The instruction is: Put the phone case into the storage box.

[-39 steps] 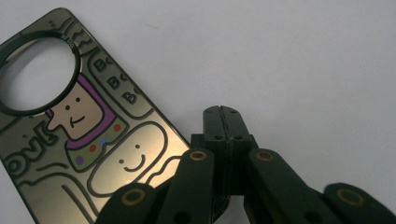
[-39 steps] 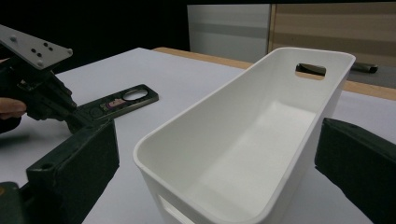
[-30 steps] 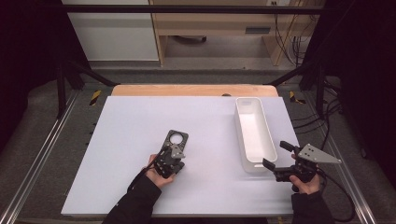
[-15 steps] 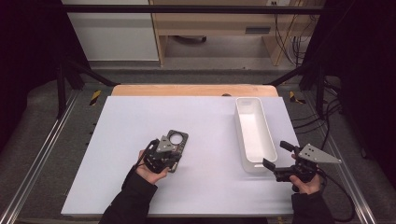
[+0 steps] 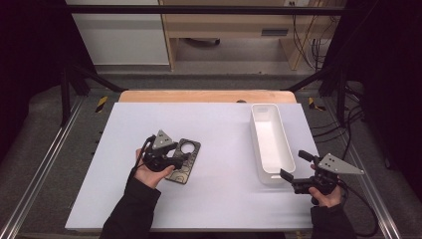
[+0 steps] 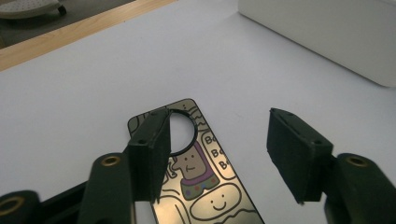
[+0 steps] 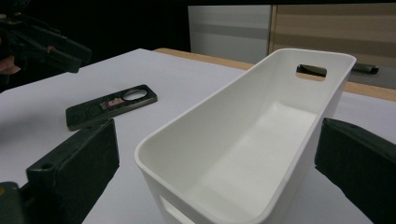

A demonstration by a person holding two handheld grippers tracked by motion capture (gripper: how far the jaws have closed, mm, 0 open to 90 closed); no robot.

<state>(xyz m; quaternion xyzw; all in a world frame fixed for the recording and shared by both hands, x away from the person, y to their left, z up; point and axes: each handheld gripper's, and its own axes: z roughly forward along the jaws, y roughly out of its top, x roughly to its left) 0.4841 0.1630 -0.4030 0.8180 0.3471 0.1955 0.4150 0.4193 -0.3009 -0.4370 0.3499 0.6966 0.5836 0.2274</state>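
Note:
A dark flat tag [image 5: 187, 168] with a round hole and cartoon figures lies on the white table [image 5: 219, 124], left of the middle. My left gripper [image 5: 180, 160] hovers just over its near end. Its jaws have just been opening and now stand open, pressing on nothing. In the left gripper view the tag [image 6: 205, 186] lies flat below the spread jaws of that gripper [image 6: 219, 135]. A long white bin [image 5: 255, 144] stands empty at the right. My right gripper [image 5: 295, 165] is open at the bin's near end. In the right gripper view its jaws [image 7: 217, 163] flank the bin [image 7: 205, 105].
A wooden strip [image 5: 199, 96] borders the table's far edge, with a small dark object [image 5: 241, 101] on it. Metal rails [image 5: 45, 164] run along both sides. The right gripper view shows the tag [image 7: 109, 106] and the left gripper [image 7: 46, 46] at far left.
My left gripper's jaws went from shut to open and the hand lifted and drew back to the left. The tag stays flat on the table. My right gripper has not moved.

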